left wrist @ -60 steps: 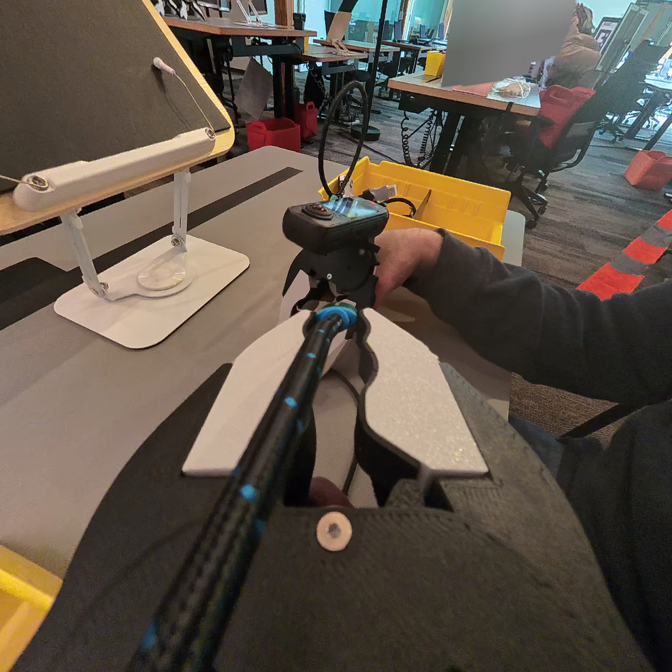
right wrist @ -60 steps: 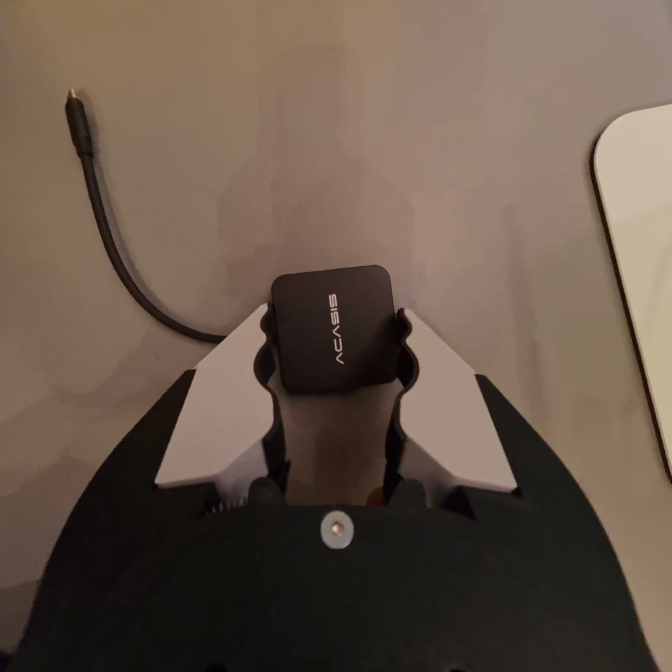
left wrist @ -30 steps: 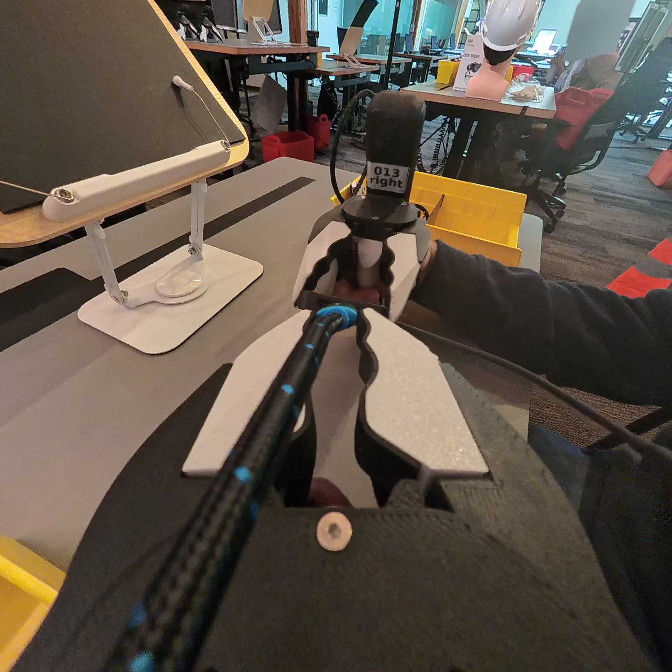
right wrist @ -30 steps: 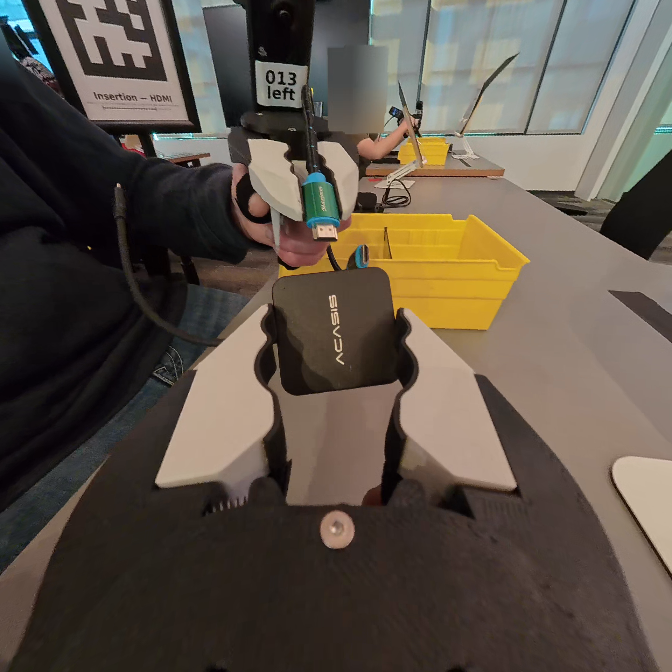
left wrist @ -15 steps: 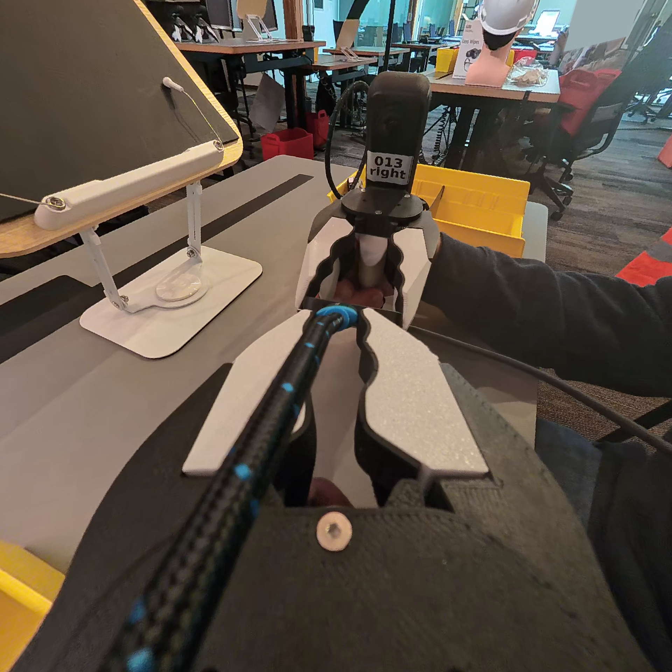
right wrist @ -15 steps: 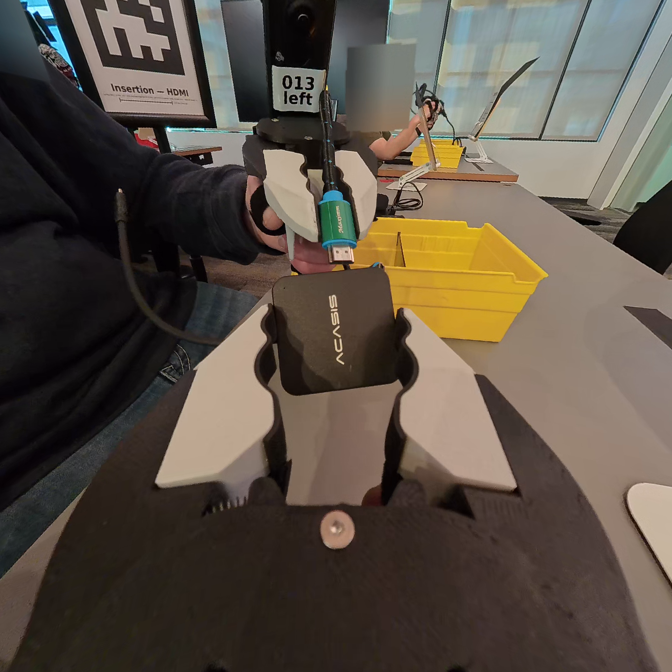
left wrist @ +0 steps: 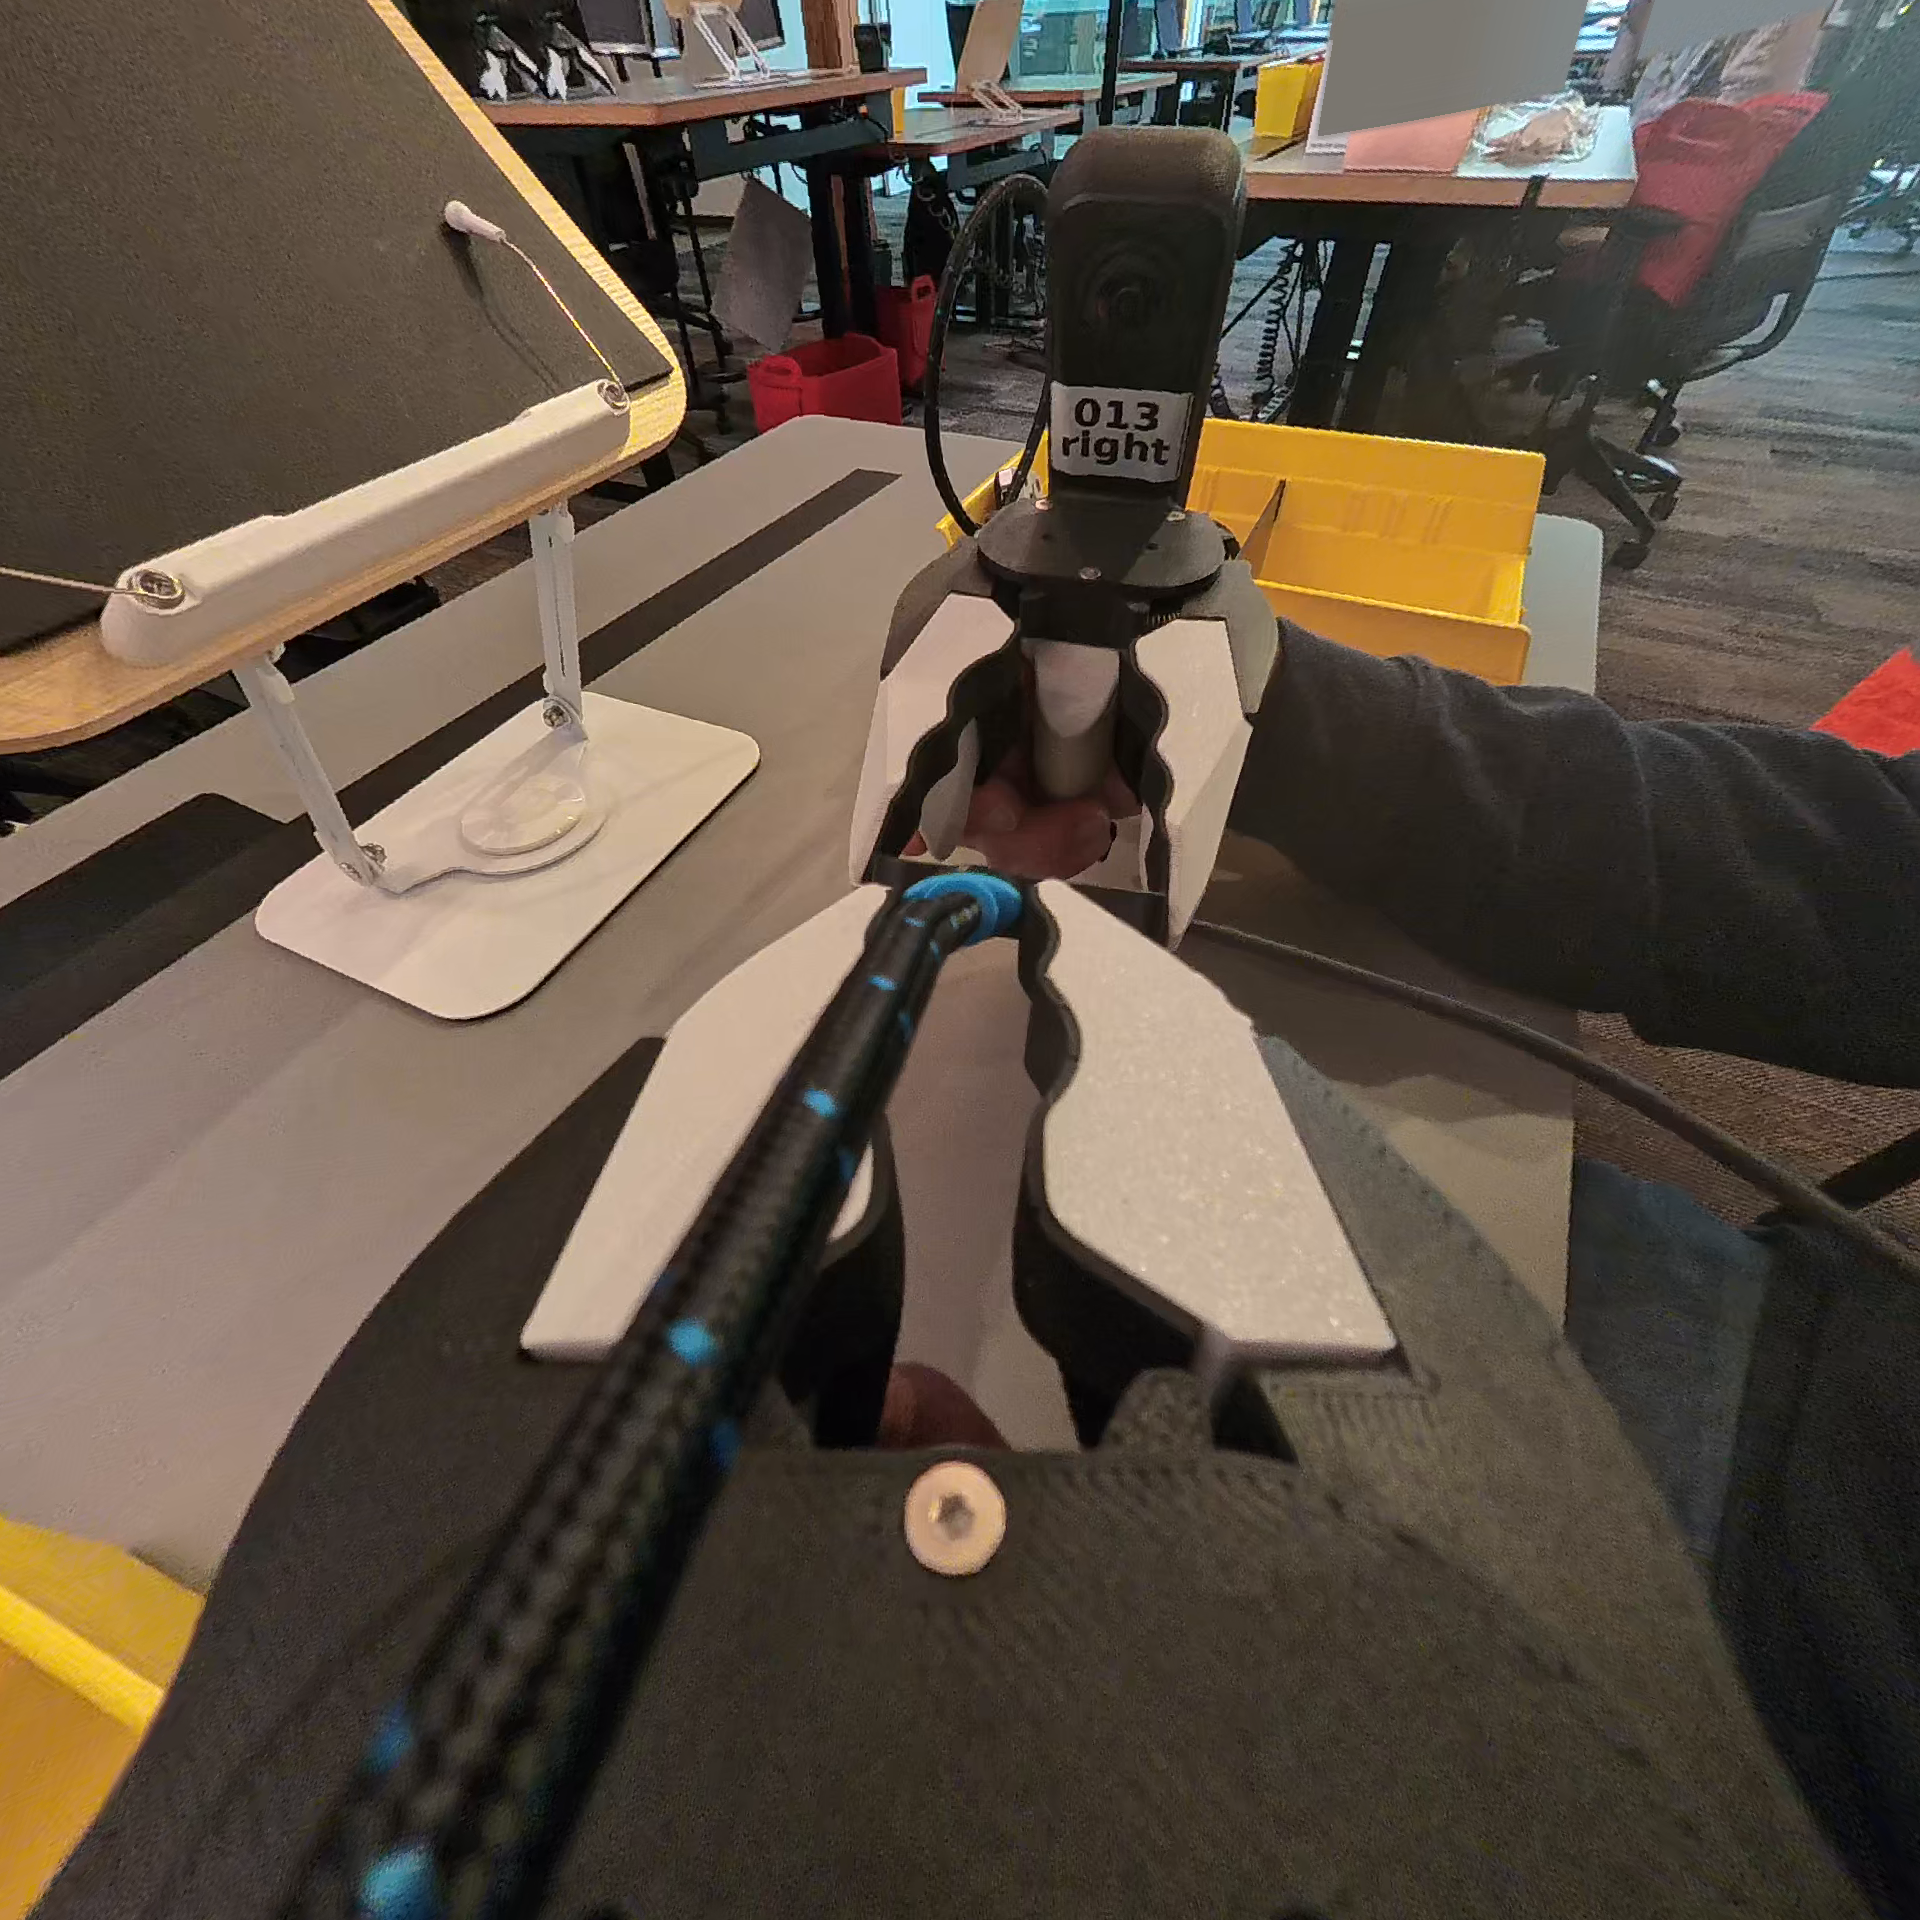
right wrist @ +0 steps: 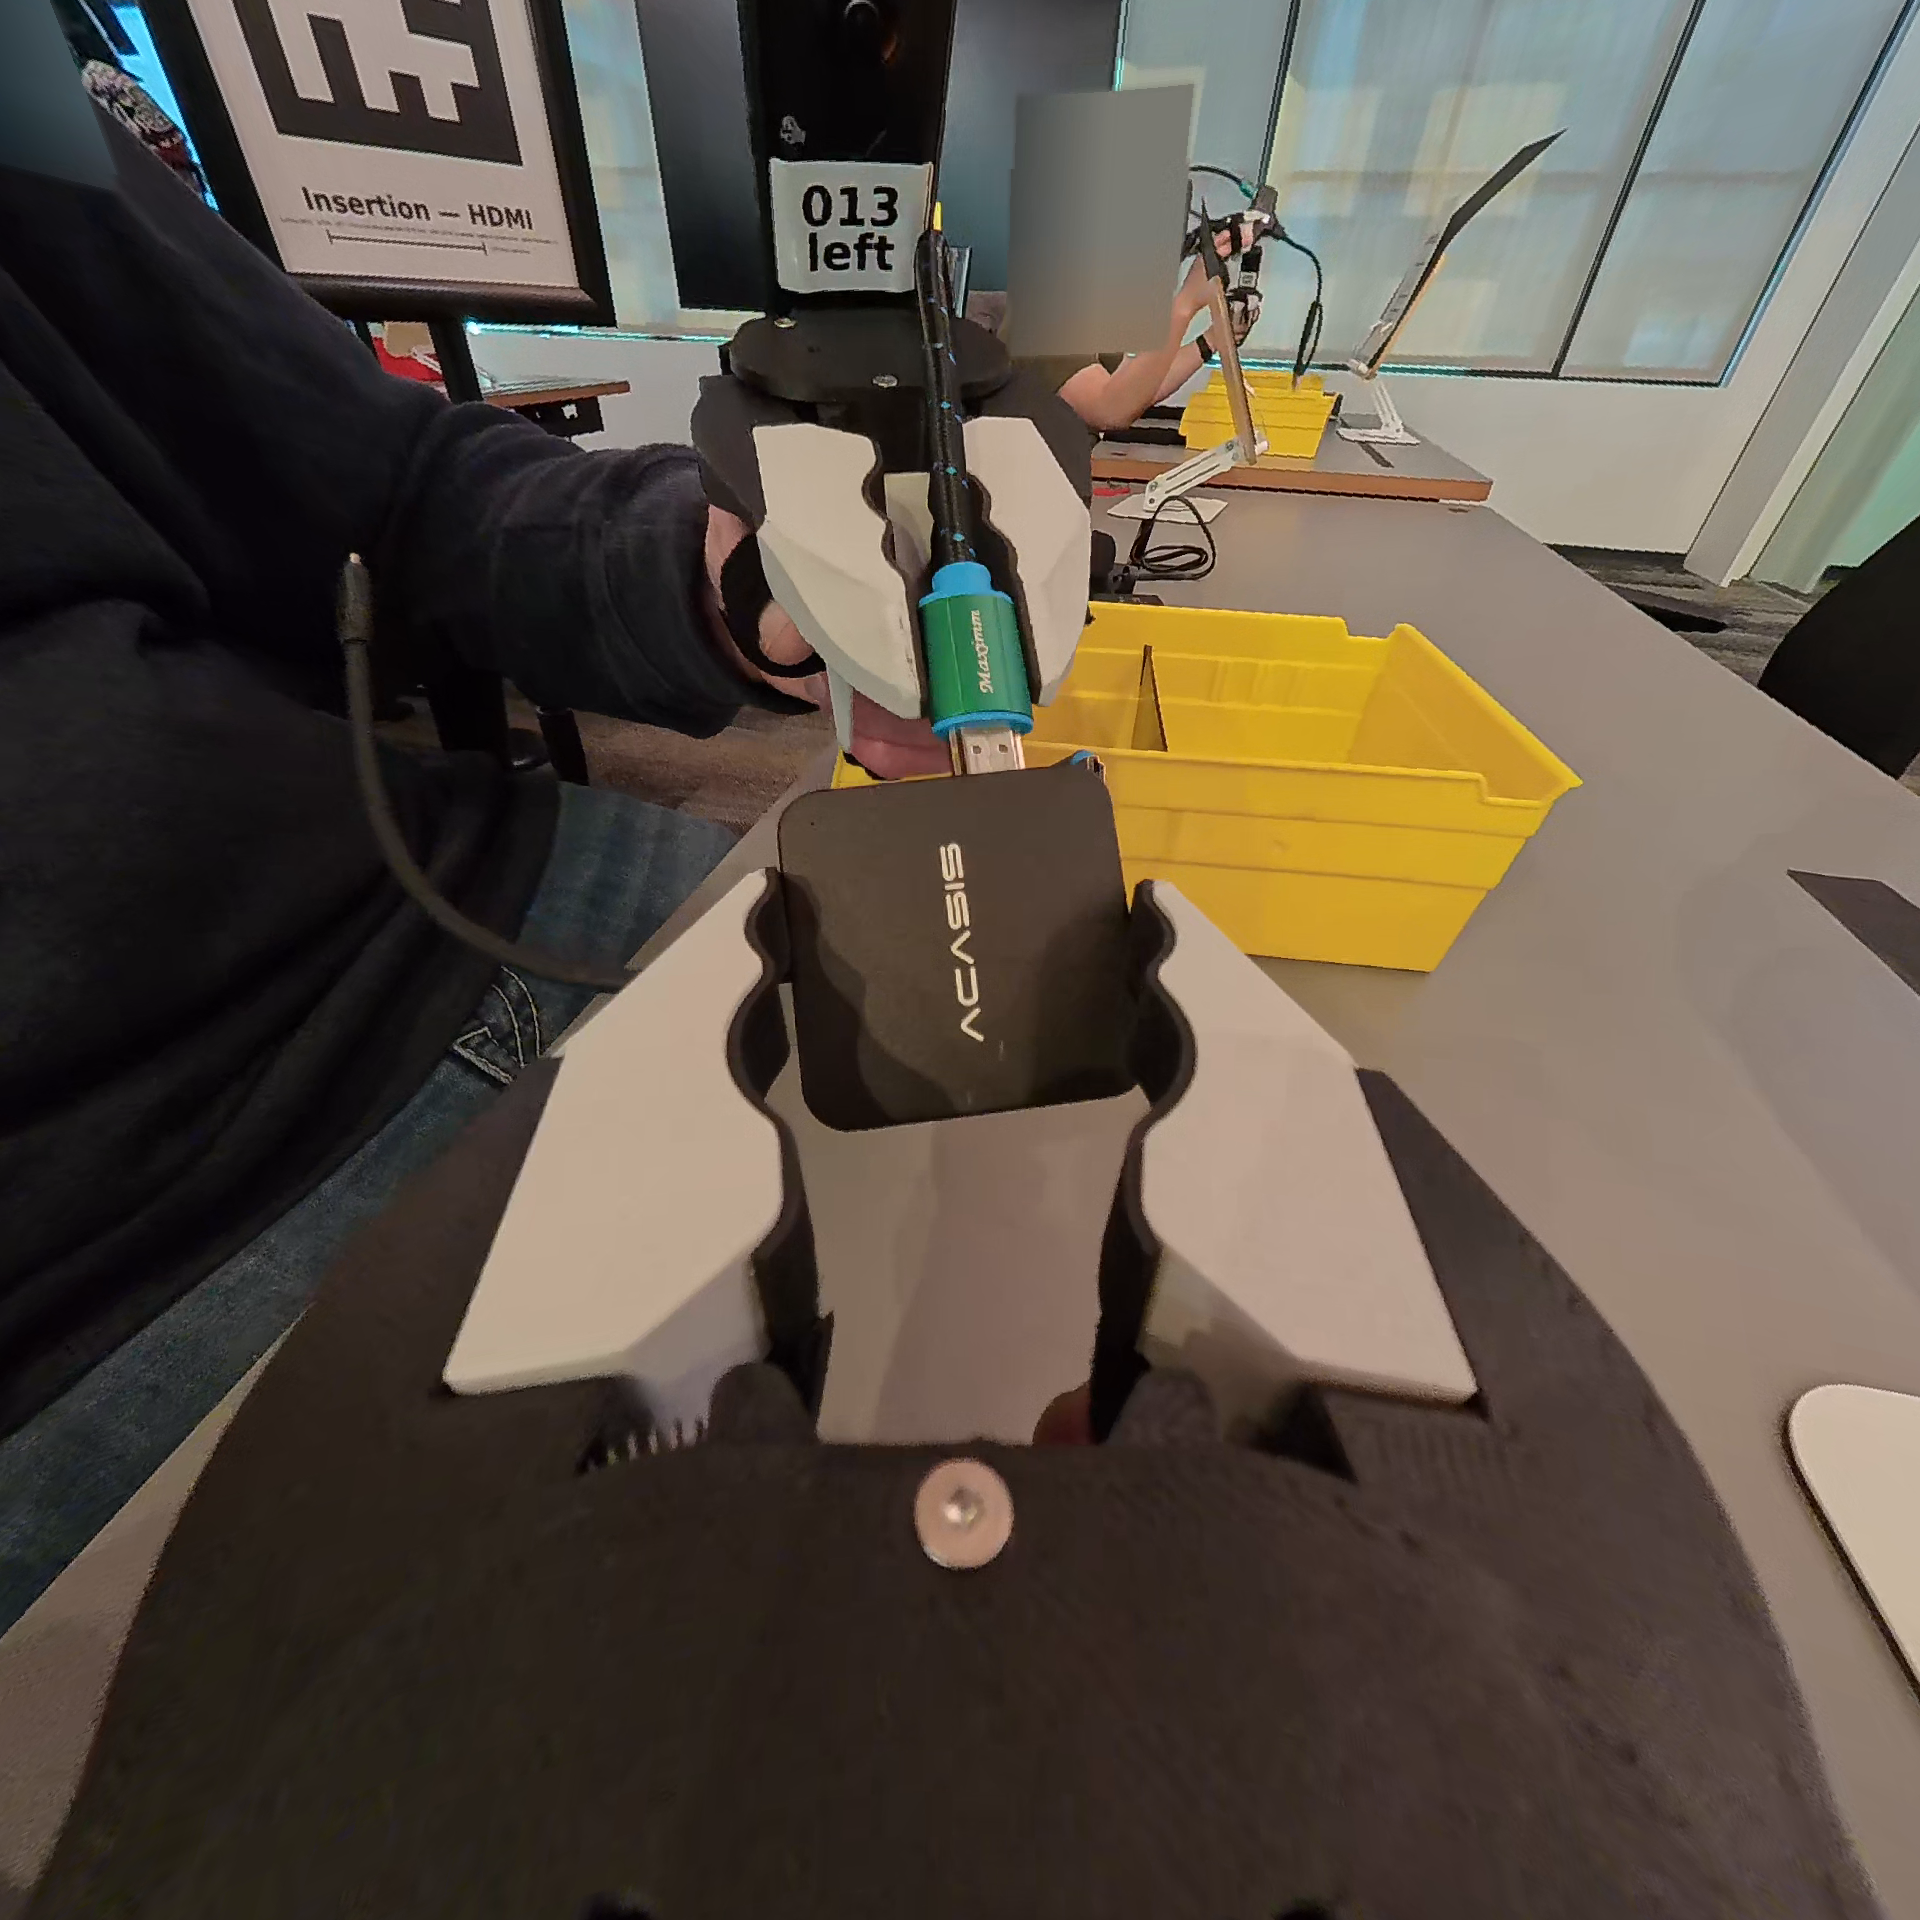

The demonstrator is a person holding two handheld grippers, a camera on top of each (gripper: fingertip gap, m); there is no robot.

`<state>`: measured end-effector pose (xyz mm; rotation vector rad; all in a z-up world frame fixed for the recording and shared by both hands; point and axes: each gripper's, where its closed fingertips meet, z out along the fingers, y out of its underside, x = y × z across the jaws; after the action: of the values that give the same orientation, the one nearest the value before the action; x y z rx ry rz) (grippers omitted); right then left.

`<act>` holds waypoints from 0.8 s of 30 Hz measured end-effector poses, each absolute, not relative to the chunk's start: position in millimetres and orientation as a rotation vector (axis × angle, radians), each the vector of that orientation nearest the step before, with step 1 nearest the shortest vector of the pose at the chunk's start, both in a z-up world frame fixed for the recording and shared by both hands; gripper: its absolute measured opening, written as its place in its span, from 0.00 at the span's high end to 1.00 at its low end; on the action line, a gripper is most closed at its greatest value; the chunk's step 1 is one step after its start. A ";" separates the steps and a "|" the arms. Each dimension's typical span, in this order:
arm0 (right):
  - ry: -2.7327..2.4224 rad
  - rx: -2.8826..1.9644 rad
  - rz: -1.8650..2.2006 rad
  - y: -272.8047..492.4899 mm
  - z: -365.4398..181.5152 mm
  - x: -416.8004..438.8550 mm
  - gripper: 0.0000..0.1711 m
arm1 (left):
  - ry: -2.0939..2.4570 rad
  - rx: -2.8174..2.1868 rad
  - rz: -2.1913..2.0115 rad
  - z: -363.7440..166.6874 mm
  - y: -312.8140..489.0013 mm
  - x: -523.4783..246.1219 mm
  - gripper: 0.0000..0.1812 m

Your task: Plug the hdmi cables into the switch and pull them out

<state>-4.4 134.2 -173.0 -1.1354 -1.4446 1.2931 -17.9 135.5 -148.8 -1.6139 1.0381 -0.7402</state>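
My right gripper (right wrist: pixel 954 904) is shut on the black HDMI switch (right wrist: pixel 951 966) and holds it above the table's edge. The switch's thin black lead (right wrist: pixel 374 790) hangs to the left. My left gripper (right wrist: pixel 966 686) faces it, shut on the green-and-blue plug (right wrist: pixel 977 665) of a braided HDMI cable (right wrist: pixel 940 416). The plug's metal tip (right wrist: pixel 987 750) meets the switch's far edge; how deep it sits is hidden. In the left wrist view my left gripper (left wrist: pixel 961 914) holds the braided cable (left wrist: pixel 727 1299) by its blue collar, right against the right gripper (left wrist: pixel 1023 883).
A yellow divided bin (right wrist: pixel 1299 810) stands on the grey table (right wrist: pixel 1662 1039) behind the switch, and a blue plug end (right wrist: pixel 1081 764) peeks out beside it. A white tablet stand (left wrist: pixel 499 914) stands to the left. Another yellow bin (left wrist: pixel 62 1662) is near. A person's dark sleeves flank both grippers. My two grippers' fingertips are within a few centimetres of each other.
The right gripper lifted the switch off the table and turned it toward the left gripper. The two have since closed in, and the plug's tip now reaches the switch's edge.
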 end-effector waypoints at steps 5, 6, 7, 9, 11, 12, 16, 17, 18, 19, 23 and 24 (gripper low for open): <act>-1.483 -1.230 1.185 145.6 -191.2 -3.7 0.63 | 1.045 -1.635 -0.693 -153.8 139.7 -21.3 0.89; -1.492 -1.264 1.147 150.1 -197.6 -3.5 0.63 | 1.042 -1.643 -0.680 -155.0 141.4 -22.9 0.89; -1.505 -1.301 1.105 154.9 -205.1 -3.1 0.63 | 1.040 -1.646 -0.673 -155.6 142.6 -24.2 0.89; -1.536 -1.382 1.014 164.6 -222.8 -1.3 0.63 | 1.032 -1.649 -0.674 -155.1 143.9 -26.0 0.89; -1.573 -1.468 0.908 174.6 -242.5 1.4 0.63 | 1.031 -1.650 -0.669 -154.8 144.7 -27.0 0.89; -1.596 -1.509 0.849 179.3 -252.9 3.2 0.63 | 1.030 -1.649 -0.668 -154.4 144.8 -27.3 0.89; -1.683 -1.637 0.664 190.7 -289.4 8.9 0.63 | 1.032 -1.651 -0.666 -155.0 145.0 -27.5 0.89; -1.697 -1.654 0.635 191.8 -294.8 9.2 0.63 | 1.032 -1.652 -0.667 -155.0 144.9 -27.5 0.89; -1.709 -1.665 0.606 193.0 -299.1 9.7 0.63 | 1.033 -1.652 -0.667 -155.0 144.8 -27.4 0.89; -1.723 -1.670 0.579 193.2 -302.5 10.0 0.62 | 1.033 -1.652 -0.667 -154.8 144.8 -27.4 0.89; -1.775 -1.662 0.494 190.4 -303.7 16.5 0.53 | 1.033 -1.651 -0.667 -153.7 144.7 -28.3 0.89; -1.783 -1.660 0.487 189.2 -301.7 19.9 0.53 | 1.033 -1.650 -0.667 -153.2 144.6 -28.7 0.89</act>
<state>19.9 189.2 -301.7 -1.6595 -1.7826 0.4873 -28.7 144.6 -153.2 -1.6500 1.0325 -0.6672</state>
